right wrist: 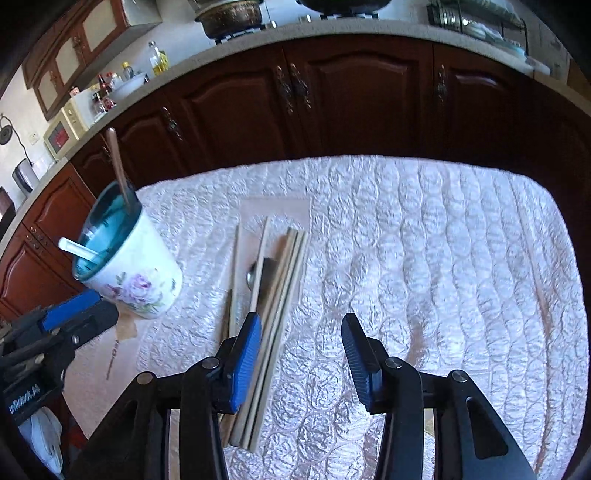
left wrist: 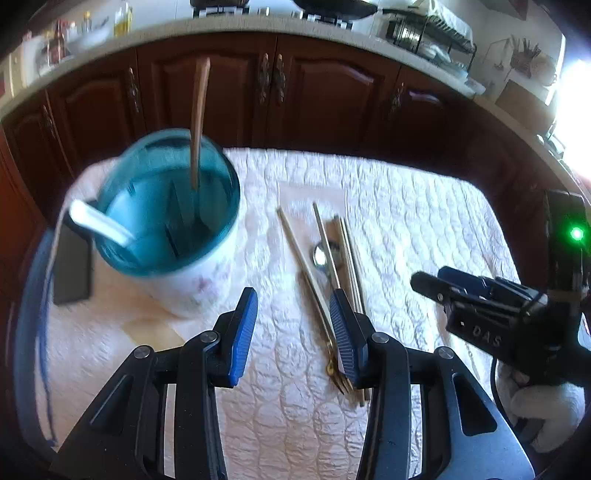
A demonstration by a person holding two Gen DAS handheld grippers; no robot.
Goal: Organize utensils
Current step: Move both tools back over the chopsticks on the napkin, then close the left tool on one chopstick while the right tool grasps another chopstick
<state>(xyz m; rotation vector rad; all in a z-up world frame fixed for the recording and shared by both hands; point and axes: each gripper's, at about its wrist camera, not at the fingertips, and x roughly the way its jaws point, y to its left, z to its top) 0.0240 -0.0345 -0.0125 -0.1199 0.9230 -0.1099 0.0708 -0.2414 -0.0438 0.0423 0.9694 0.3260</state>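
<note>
While both hand-held grippers, left (left wrist: 293,332) and right (right wrist: 301,354), hover wide and empty, chopsticks (right wrist: 275,295) lie mid-surface, awaiting transfer to cup (right wrist: 129,273).

Both cams sit low over the quilted table cloth (right wrist: 424,240), looking forward and down toward the dark cabinets (right wrist: 351,92). Left wrist view is near the floral cup (left wrist: 166,221), at the table's left part. Right wrist view looks from more to the right, with the cup farther away. Both views share the cup, the chopsticks pile (right wrist: 280,280) and the counter (left wrist: 207,26).
</note>
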